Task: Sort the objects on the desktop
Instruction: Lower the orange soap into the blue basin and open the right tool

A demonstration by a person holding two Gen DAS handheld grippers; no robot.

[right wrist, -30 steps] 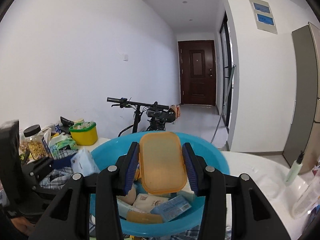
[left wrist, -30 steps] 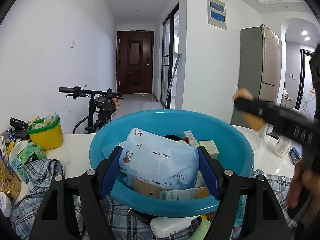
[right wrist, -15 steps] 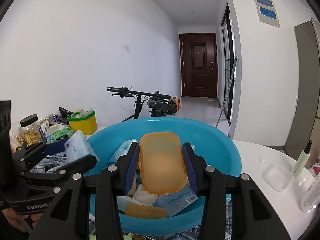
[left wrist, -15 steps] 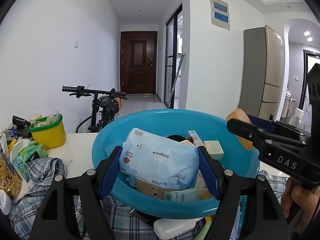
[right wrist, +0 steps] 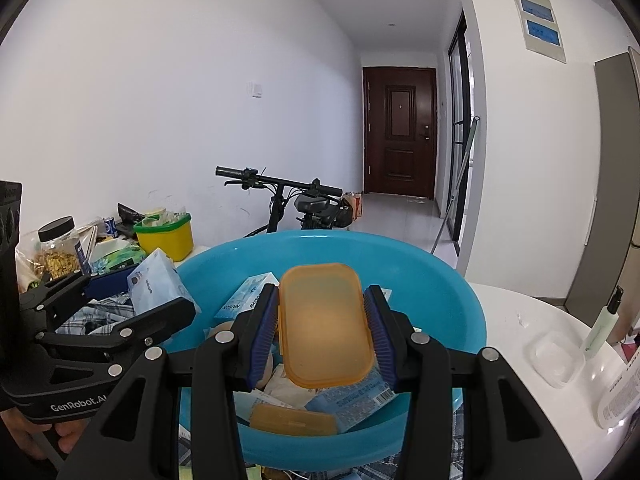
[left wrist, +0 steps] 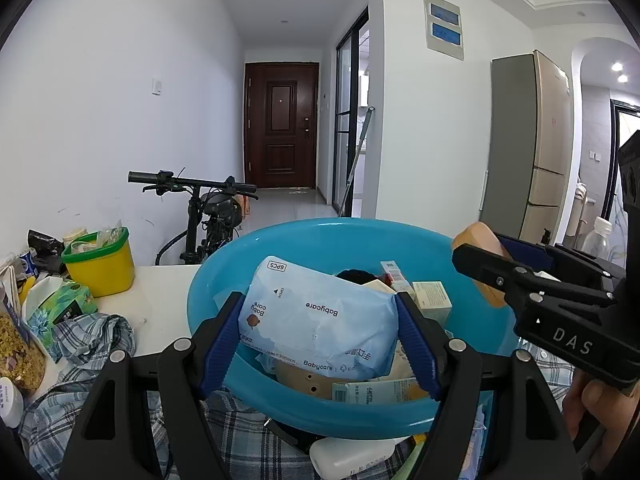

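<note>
The left gripper (left wrist: 318, 332) clamps a soft, light, crushable pale-blue plastic wipes pack (left wrist: 320, 316) across its middle, while the right gripper (right wrist: 322, 330) pinches a stiff, slick translucent orange plastic lid (right wrist: 326, 324) by its long edges, both above the round blue plastic basin (right wrist: 448, 296).

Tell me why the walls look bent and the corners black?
Left wrist view: a fisheye lens bows the fridge and blacks out the corners; ceiling spotlights flare at right. Right wrist view: the same curving around the door, sharp, evenly daylit, with soft shadows.
</note>
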